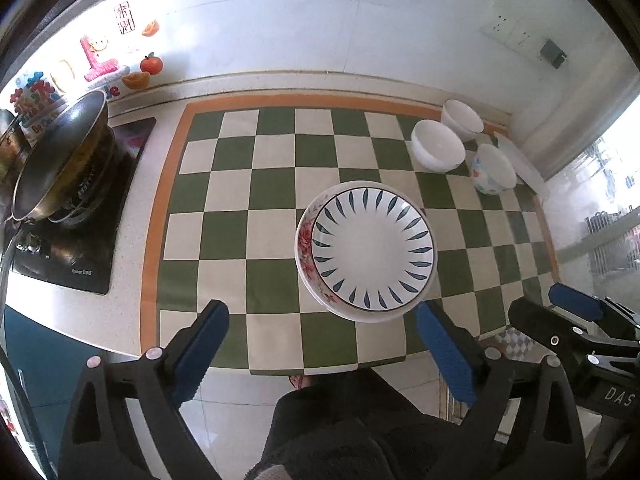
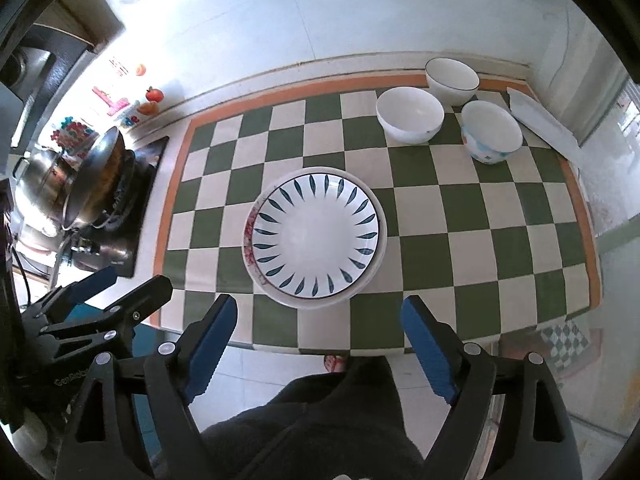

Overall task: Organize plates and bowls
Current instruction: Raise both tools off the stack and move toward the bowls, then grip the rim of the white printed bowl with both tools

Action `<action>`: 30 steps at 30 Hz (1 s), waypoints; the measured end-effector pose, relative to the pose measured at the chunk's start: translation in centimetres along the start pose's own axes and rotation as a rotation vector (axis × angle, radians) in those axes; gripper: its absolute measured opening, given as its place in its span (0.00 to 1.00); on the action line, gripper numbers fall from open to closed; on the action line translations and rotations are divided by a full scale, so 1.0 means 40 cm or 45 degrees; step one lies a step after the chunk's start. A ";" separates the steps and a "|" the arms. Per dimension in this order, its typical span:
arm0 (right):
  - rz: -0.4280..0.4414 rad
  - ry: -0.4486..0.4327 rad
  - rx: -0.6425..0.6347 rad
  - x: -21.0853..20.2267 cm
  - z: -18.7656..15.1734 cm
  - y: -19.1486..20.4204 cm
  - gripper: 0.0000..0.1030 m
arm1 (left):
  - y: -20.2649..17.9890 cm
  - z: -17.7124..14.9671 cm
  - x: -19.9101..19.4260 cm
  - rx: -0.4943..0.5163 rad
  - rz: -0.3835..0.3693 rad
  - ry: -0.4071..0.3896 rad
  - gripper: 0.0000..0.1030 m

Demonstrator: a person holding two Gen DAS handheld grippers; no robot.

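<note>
1. Left gripper (image 1: 322,354): jaws wide apart, nothing between the blue pads, hanging above the near edge of the counter and pointing steeply down.
2. Right gripper (image 2: 318,346): same state, jaws spread and empty, just beside the left one, also over the near edge.
3. Plates: leaf-pattern plate (image 1: 373,244) sits on a red-flower plate (image 1: 306,236), stacked on the checkered mat (image 1: 240,184) about mid-mat, a bit toward the near edge. Top plate is off-centre; the flower rim shows only on the stove side.
4. Bowls: white bowl (image 2: 410,115), dark-rimmed bowl (image 2: 452,76) and blue-patterned bowl (image 2: 492,130) are clustered at the far right corner of the mat, close together, none nested.
5. Judgement: plate stack looks finished; nesting the bowls is likely what's left.
6. Doing it well: take one bowl by the rim with one gripper, pads across the wall, not over two rims at once. The cluster is tight, so come in from the open near side.
7. Lower straight down into the next bowl; glazed ware slips, so grip firmly and release only once seated.
8. Wok (image 1: 60,160) on the stove past the left edge of the mat is well apart from the work.
</note>
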State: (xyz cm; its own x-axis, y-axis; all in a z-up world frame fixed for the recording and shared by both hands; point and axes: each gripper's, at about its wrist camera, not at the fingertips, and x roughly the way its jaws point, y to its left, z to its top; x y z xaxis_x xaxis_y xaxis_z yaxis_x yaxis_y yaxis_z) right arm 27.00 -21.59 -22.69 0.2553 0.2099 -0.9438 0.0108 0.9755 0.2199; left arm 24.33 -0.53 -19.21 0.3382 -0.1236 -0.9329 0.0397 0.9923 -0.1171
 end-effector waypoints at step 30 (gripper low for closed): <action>0.259 0.083 0.191 0.282 0.565 -0.472 0.77 | -0.285 0.504 0.445 -0.097 -0.080 0.209 0.91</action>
State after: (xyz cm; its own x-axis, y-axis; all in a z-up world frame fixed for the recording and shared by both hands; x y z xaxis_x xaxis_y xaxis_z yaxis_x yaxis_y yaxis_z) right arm 51.52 -39.12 -31.91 0.2040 0.4094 -0.8892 0.1102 0.8930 0.4364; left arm 48.85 -14.01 -27.63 0.1791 -0.1906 -0.9652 -0.0172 0.9803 -0.1967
